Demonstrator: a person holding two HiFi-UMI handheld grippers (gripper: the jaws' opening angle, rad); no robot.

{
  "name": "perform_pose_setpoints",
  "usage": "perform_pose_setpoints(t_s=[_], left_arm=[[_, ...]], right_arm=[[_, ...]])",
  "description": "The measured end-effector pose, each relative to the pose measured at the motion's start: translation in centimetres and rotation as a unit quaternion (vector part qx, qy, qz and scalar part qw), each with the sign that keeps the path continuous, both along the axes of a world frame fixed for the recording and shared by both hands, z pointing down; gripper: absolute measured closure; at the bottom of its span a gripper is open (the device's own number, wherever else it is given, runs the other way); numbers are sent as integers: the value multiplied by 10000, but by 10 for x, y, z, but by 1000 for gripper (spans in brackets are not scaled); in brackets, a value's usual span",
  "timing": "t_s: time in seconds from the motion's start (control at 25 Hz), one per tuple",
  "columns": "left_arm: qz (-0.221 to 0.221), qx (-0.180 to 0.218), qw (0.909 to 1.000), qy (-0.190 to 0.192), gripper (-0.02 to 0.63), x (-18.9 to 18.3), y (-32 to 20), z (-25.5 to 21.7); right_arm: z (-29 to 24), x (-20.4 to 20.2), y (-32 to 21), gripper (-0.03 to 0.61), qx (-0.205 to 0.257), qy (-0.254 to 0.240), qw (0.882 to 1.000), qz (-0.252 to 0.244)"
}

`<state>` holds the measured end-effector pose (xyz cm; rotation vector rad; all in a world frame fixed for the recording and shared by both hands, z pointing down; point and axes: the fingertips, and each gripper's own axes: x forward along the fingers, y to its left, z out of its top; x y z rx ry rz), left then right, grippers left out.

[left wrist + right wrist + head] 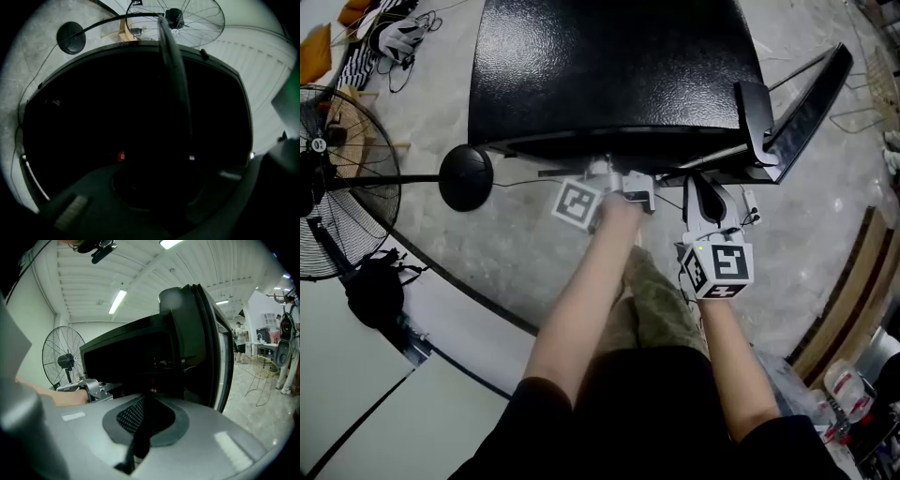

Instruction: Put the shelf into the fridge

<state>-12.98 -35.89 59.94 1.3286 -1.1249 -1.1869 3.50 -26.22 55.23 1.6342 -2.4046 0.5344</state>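
Evidently the left claw (619, 181) and right claw (147, 404) are closed; fridge (609, 66) interior unreadably dark.

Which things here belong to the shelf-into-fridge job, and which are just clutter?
Job: fridge, open door, left claw, right claw, thin dark strip ahead of the left claw (probably the shelf's edge).
Lying about: pedestal fan, black backpack, striped cloth.

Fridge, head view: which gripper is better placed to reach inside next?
Left, probably. The left gripper sits right at the fridge opening, near its middle; the right gripper is further back, off toward the open door.
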Motion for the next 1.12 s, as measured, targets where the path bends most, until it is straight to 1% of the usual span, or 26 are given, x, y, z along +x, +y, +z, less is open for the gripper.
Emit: perform_pose_setpoints(t_s=[0.32,0.52,0.84,1.12], left_arm=[[-3,7,10000,-15,592,1,-13,1],[5,-104,9999,97,592,2,-17,2],[3,-62,10000,67,592,1,-25,0],[-4,-18,9999,115,592,2,-32,-3]], right_arm=[[3,5,2,575,-31,-37,10000,21],[2,6,-1,577,-18,-50,10000,59],[0,0,-10,577,58,22,10000,-8],[2,4,-14,577,46,54,10000,55]])
